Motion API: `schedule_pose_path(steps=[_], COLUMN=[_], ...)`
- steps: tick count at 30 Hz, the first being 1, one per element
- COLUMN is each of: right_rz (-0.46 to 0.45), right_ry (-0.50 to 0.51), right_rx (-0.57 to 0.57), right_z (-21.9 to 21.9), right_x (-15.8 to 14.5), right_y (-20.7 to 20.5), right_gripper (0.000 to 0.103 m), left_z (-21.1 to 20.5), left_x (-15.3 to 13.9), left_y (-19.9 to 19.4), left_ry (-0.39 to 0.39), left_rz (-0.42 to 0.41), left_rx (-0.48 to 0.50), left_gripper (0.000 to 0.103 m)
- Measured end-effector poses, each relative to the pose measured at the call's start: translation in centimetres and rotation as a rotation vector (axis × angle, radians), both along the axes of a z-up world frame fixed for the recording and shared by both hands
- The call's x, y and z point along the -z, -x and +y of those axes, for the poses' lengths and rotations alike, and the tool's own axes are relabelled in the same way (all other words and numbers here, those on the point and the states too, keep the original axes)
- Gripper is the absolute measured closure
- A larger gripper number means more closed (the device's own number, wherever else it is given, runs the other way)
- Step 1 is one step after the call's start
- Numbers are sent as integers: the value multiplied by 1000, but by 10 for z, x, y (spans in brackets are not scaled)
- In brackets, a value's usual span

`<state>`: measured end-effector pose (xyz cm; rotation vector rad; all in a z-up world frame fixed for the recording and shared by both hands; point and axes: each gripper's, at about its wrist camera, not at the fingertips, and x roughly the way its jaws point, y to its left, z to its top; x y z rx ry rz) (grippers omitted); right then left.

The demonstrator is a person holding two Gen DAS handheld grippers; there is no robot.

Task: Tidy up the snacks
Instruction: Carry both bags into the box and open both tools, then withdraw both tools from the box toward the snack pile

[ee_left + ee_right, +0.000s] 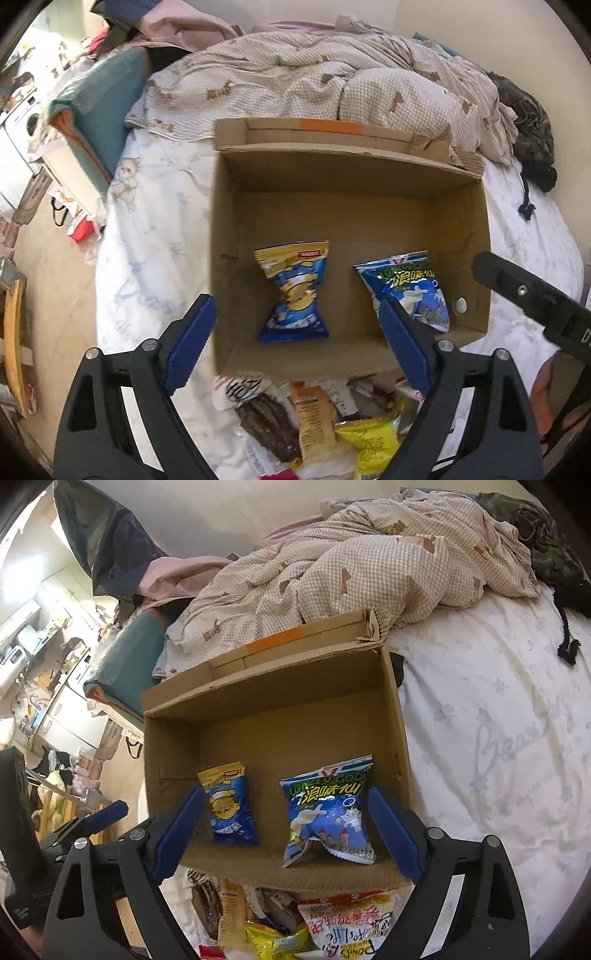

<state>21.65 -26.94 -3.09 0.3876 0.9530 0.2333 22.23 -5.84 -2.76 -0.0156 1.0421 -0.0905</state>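
Hovering over the cardboard box (347, 177) on the bed (147, 236), I have both sets of fingers spread wide with nothing between them: my left fingers (295, 343) frame the yellow-and-blue chip bag (293, 291), and my right fingers (291, 830) frame the blue Lonely God bag (328, 812). Both bags lie on the box floor, well apart from each other, so I judge this round of dropping snacks into the box is done. More snacks remain in the pile (280, 919) on the bed, just outside the near wall of the box. My next move, as I see it, calls for drawing back over that near wall, lowering onto one packet at the top of the pile, and pinching it without crushing what is inside.
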Motion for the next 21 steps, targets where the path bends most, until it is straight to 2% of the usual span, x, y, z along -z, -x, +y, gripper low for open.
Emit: schedule_pose_path(steps=[9, 21], right_rz=[-20, -13], right_ry=[-23, -22], right_rx=[-29, -34], right_z=[1, 0], right_x=[-18, -18], right_y=[45, 108], right_gripper=[11, 11], left_z=[27, 50], left_x=[-23, -30], left_y=[38, 94], left_ry=[-1, 29], left_rz=[-65, -95], left_rx=[-38, -72], left_gripper=[15, 15])
